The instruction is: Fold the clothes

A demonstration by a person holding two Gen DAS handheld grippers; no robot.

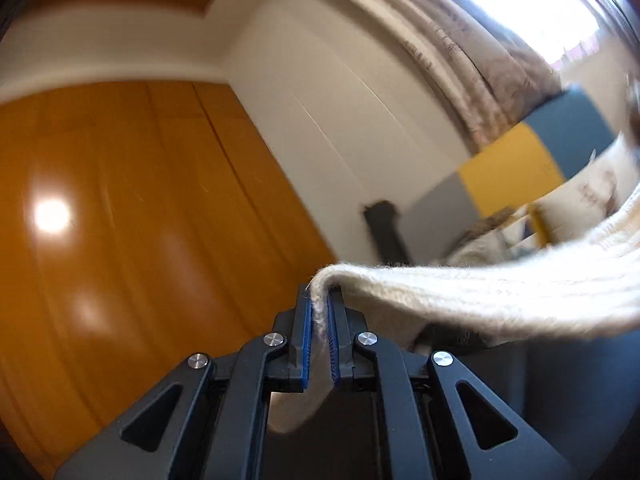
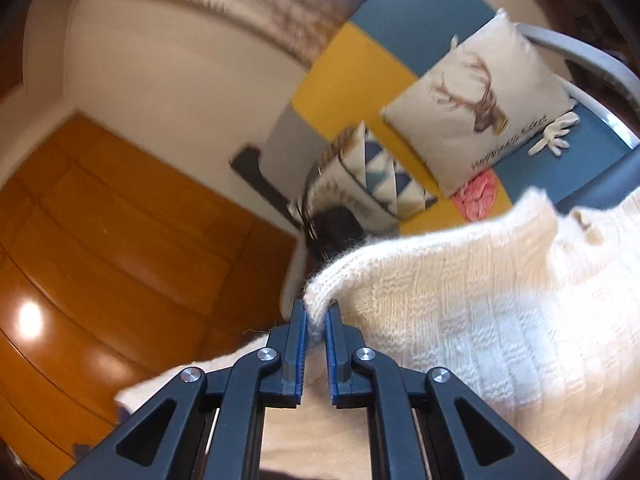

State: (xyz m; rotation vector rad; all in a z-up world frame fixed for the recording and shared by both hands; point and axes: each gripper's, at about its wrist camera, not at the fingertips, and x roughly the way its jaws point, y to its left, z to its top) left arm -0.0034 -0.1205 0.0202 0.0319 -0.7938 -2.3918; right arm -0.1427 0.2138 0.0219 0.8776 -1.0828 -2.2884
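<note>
The left gripper [image 1: 319, 312] points slightly upward toward a wooden wardrobe [image 1: 120, 220], jaws clamped on an edge of the cream knit sweater [image 1: 480, 292], which trails off to the right. The right gripper [image 2: 316, 320] tilts downward, pinching another sweater [image 2: 480, 312] edge (its view alone shows the deer pillow [image 2: 480, 108] and a white glove [image 2: 554, 136]).

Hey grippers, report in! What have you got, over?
Left gripper shut on cream sweater. Right gripper shut on it too. Sweater lifted, nothing blocking.
</note>
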